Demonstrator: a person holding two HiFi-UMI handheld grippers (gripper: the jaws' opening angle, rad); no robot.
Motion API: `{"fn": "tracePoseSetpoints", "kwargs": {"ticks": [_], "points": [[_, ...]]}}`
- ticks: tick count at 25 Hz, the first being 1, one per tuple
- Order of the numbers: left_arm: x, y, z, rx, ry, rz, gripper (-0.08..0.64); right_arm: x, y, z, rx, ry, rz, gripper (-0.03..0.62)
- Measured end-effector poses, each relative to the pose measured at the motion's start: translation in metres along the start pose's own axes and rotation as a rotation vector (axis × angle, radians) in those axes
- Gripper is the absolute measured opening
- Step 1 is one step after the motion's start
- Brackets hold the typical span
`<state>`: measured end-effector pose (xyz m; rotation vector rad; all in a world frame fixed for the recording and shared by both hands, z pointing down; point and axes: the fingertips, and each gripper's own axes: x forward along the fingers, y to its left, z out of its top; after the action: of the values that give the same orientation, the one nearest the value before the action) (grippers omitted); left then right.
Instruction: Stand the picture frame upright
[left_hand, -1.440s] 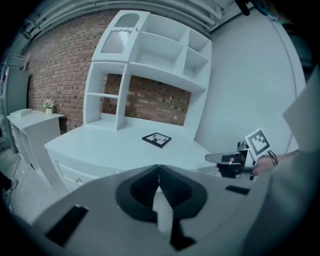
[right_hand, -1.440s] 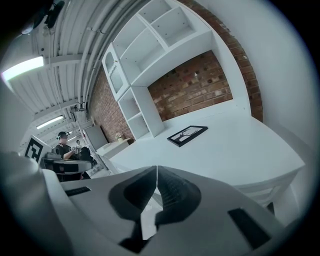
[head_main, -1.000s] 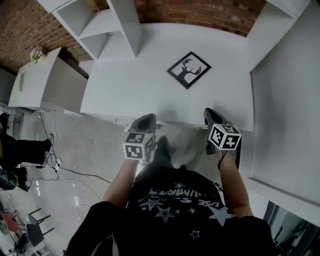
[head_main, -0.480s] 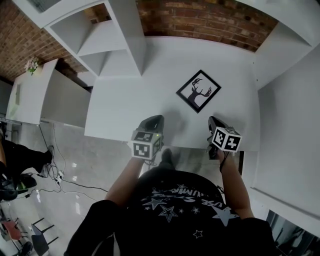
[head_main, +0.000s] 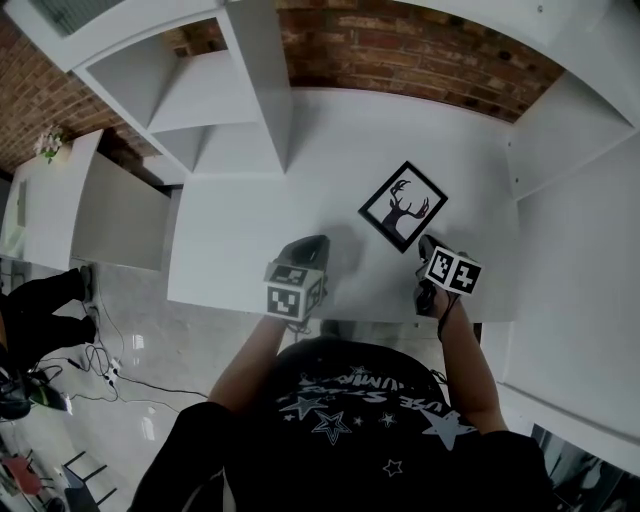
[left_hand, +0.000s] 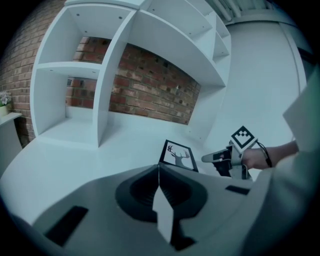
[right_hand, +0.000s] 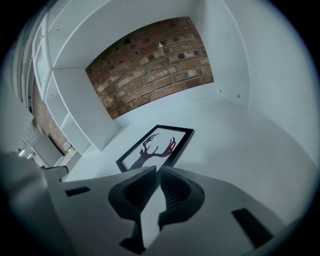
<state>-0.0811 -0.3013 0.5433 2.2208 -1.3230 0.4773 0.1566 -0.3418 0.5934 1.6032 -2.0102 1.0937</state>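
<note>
A black picture frame with a deer silhouette lies flat on the white desk, also seen in the left gripper view and the right gripper view. My right gripper is shut and empty, its tips just short of the frame's near corner. My left gripper is shut and empty over the desk, to the frame's left. The right gripper also shows in the left gripper view, beside the frame.
White shelf units stand at the desk's back left, and a white side wall closes the right. A brick wall runs behind. The desk's front edge lies below my grippers. A low white cabinet stands at the left.
Both grippers have moved forward from the desk's front edge over the desk toward the frame. Both stay shut. The frame has not moved.
</note>
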Motion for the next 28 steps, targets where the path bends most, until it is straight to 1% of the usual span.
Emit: {"fn": "tracePoseSetpoints", "kwargs": {"ticks": [5,7,9,12,16,17,18,20,23,28], "points": [[0.008,0.013,0.0,-0.002,0.022,-0.02,0.018,0.02,-0.001,0.002,0.077,0.025,-0.041,0.018],[0.011,0.018,0.0,0.001,0.022,-0.026,0.018,0.026,-0.001,0.001,0.09,0.035,-0.061,0.032],[0.013,0.023,0.0,-0.004,0.023,-0.029,0.018,0.031,0.0,-0.001,0.09,0.051,-0.073,0.098],[0.017,0.028,-0.003,-0.016,0.034,-0.037,0.018,0.033,-0.001,-0.002,0.077,0.063,-0.106,0.106],[0.02,0.027,-0.004,-0.013,0.041,-0.039,0.018,0.036,-0.003,-0.003,0.038,0.086,-0.15,0.107],[0.02,0.026,-0.005,-0.013,0.044,-0.037,0.018,0.038,-0.003,-0.005,0.042,0.097,-0.156,0.153],[0.02,0.026,-0.005,-0.012,0.046,-0.037,0.018,0.039,-0.002,-0.008,0.048,0.107,-0.159,0.169],[0.02,0.024,-0.005,-0.009,0.045,-0.036,0.018,0.041,-0.003,-0.01,0.042,0.118,-0.169,0.17],[0.019,0.021,-0.007,-0.005,0.047,-0.035,0.018,0.043,-0.003,-0.011,0.008,0.118,-0.173,0.156],[0.014,0.016,-0.011,-0.009,0.065,-0.026,0.018,0.039,-0.004,-0.012,0.058,0.096,-0.142,0.126]]}}
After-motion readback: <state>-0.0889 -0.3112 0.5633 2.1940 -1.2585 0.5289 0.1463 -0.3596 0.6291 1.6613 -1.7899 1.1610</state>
